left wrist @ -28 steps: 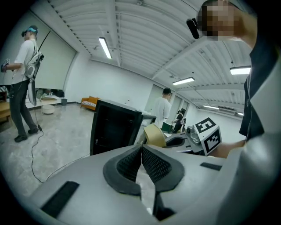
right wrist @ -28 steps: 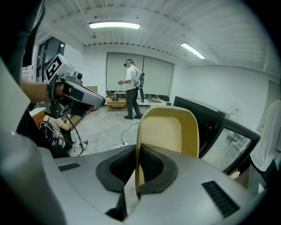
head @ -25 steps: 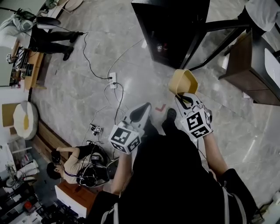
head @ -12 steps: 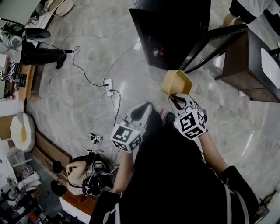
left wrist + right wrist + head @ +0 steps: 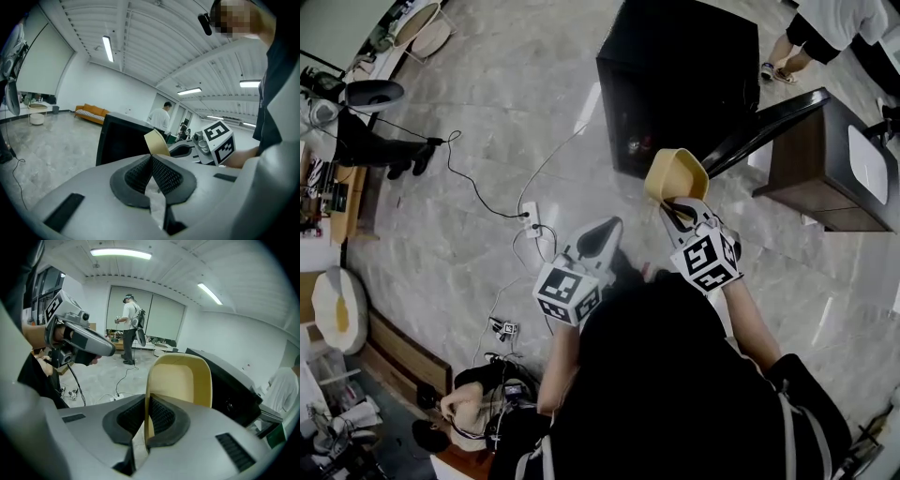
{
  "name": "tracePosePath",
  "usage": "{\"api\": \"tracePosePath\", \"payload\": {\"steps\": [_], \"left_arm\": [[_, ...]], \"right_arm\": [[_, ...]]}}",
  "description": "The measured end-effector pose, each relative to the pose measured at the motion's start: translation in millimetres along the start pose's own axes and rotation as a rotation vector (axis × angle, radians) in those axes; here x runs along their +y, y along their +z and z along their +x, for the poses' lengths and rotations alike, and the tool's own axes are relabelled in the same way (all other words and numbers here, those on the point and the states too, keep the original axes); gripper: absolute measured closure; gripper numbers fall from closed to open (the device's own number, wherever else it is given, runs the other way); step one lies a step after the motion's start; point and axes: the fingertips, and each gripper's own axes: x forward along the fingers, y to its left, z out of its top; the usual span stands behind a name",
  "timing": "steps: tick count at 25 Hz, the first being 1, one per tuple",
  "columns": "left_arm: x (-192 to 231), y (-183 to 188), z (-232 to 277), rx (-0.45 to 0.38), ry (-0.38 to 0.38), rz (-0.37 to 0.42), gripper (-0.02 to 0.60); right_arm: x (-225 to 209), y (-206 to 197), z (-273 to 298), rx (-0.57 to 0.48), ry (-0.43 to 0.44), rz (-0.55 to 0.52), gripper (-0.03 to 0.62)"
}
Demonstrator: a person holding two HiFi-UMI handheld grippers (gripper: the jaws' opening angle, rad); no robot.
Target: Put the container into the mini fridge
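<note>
Head view: right tongs (image 5: pixel 680 208) are clamped on the near wall of the yellow container (image 5: pixel 677 174), which hangs in the air over the marble floor (image 5: pixel 469 141), just in front of the mini fridge (image 5: pixel 684 66). Its mouth is tipped up and back toward the person, its base toward the fridge. In the right gripper view it stands taller than wide above the pads, so the long axis seems to run out from the tongs toward the fridge. The fridge door (image 5: pixel 764 122) is swung open at the container's right, reaching to a brown desk (image 5: pixel 811 173). The fridge interior is dark, with small items I cannot make out. Left tongs (image 5: pixel 605 234) are level beside the right, pads together on nothing. A power strip (image 5: pixel 528 214) and cables lie on the floor to the left.
</note>
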Motion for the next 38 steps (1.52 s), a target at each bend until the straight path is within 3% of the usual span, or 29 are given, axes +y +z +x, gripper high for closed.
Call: {"api": "tracePosePath", "payload": {"steps": [5,12,24,30,38], "left_arm": [[22.4,-0.9,-5.1,-0.006,-0.022,0.005,0.548],[43.5,1.5,-8.7,-0.025,-0.011,-0.05,0.548],[78.5,20.2,4.9,-0.034,0.134,-0.077,0.548],[79.9,26.9,17.2,-0.046,0.21,-0.089,0.548],[75.4,41.2,28.6,-0.058,0.316,-0.118,0.548]], "right_arm": [[2.9,1.6,28.4,0.024,0.003,0.022,0.566],[0.0,-0.8,52.0,0.085,0.018,-0.028,0.566],[-48.7,-28.8,110.5,0.176,0.081,-0.116,0.566],[-88.3,-55.7,151.1,0.21,0.04,-0.201,0.566],[-136.3,-101.2,211.4,0.316,0.056,-0.258,0.566]]}}
